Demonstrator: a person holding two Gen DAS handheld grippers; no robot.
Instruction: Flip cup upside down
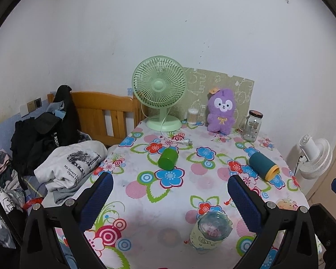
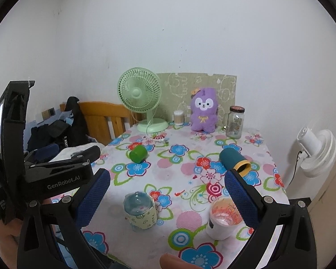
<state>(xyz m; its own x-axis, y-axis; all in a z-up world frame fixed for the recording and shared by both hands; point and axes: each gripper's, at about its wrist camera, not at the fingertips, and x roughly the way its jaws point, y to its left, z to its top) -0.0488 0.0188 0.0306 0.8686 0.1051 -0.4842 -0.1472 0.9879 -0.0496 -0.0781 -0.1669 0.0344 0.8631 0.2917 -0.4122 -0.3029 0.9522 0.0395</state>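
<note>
Several cups are on the floral tablecloth (image 1: 145, 201). A green cup (image 1: 167, 158) lies on its side mid-table, also in the right wrist view (image 2: 138, 153). A teal cup with a yellow rim (image 1: 263, 166) lies on its side at the right (image 2: 234, 161). A clear cup with a pale patterned sleeve (image 1: 210, 231) stands near the front, bottom up (image 2: 141, 210). A white cup with an orange pattern (image 2: 222, 218) stands mouth up. My left gripper (image 1: 170, 192) is open and empty above the near table. My right gripper (image 2: 166, 191) is open and empty; the white cup is by its right finger.
A green desk fan (image 1: 160, 92), a cotton-swab jar (image 1: 192, 116), a purple plush toy (image 1: 220, 112) and a glass jar (image 1: 252, 125) stand along the back wall. Clothes (image 1: 67, 163) are piled on the bed to the left. A white fan (image 1: 315, 157) stands to the right.
</note>
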